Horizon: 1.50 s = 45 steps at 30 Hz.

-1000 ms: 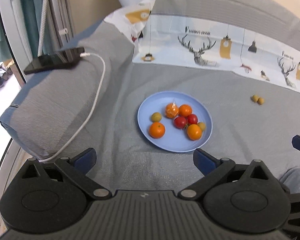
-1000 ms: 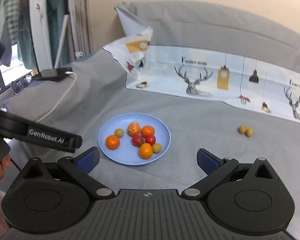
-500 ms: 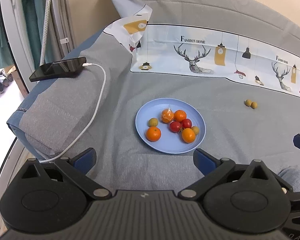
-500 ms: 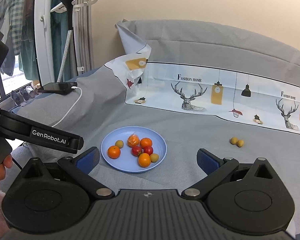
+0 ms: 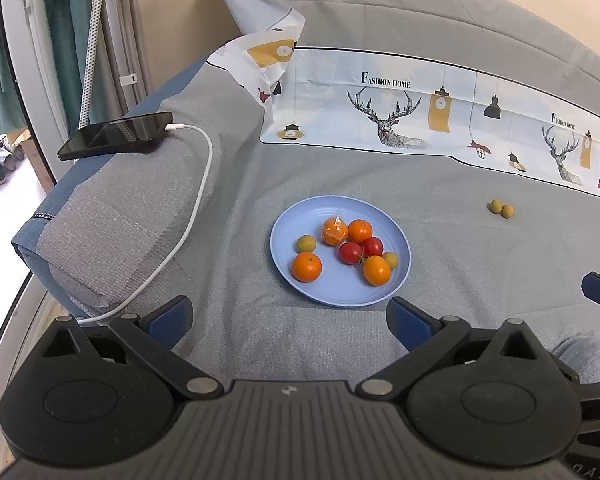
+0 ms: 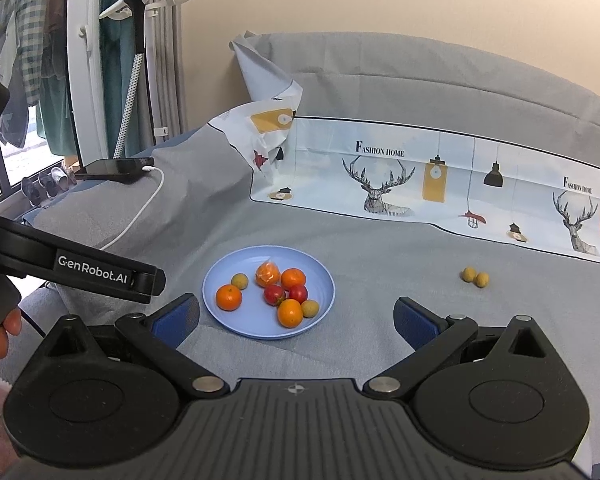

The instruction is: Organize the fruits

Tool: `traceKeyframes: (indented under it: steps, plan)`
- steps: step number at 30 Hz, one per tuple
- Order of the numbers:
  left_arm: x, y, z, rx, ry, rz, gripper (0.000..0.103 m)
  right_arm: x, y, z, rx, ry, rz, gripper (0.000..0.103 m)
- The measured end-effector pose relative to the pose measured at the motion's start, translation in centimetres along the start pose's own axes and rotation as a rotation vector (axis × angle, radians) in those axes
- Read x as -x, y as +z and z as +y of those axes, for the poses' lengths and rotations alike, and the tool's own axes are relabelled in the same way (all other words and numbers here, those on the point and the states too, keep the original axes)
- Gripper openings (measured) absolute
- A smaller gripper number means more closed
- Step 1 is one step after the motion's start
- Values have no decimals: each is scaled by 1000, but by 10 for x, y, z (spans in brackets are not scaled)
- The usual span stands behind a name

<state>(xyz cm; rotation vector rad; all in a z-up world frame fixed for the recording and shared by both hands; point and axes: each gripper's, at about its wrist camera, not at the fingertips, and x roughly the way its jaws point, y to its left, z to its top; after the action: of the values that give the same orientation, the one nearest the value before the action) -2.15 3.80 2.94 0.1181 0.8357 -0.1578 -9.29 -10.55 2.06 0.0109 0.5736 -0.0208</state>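
Surface: grey fabric sofa seat (image 5: 480,280) is filling the middle of both views, soft and slightly uneven, with a deer-print paper strip (image 5: 420,108) running along the backrest.
Left gripper (image 5: 288,316): hovering at the bottom of its view, blue-padded jaws spread wide and holding nothing.
Right gripper (image 6: 296,316): hovering likewise at the bottom of its view, jaws wide apart and empty.
Plate: round pale-blue plastic plate (image 5: 392,292) is sitting just beyond both grippers, centre frame, carrying oranges, two red tomatoes and small yellow-green fruits.
Wrapped orange (image 5: 334,230): lying at the far side of the pile, touching its neighbours; the film is looking slippery for a pinch.
Loose fruit: two small yellow-green round fruits (image 6: 475,277) are lying touching each other, right of centre, well apart from the plate.
Risk, rolling: a nudge could send either one rolling away across the cushion.
Risk, plate: pressing down on its rim could tip it on the soft fabric and spill the pile.
Far left: black smartphone (image 5: 116,134) on the armrest, its white cable (image 5: 198,196) trailing toward the lower left, could snag.
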Motion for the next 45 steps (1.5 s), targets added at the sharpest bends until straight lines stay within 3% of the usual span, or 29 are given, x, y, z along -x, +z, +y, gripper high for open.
traceKeyframes:
  steps: [24, 32, 38, 45]
  plan:
    - [-18, 1, 3, -2, 15, 47, 103, -20, -2, -4, -20, 24, 56, 102]
    - [-39, 9, -11, -53, 28, 87, 103, -36, -7, -18, -73, 59, 74, 102]
    - [-69, 29, -39, -79, 0, 146, 103, -63, -15, -66, -222, -31, 90, 102]
    - [-124, 72, -90, -85, -27, 198, 103, -132, -17, -162, -281, -284, 44, 102]
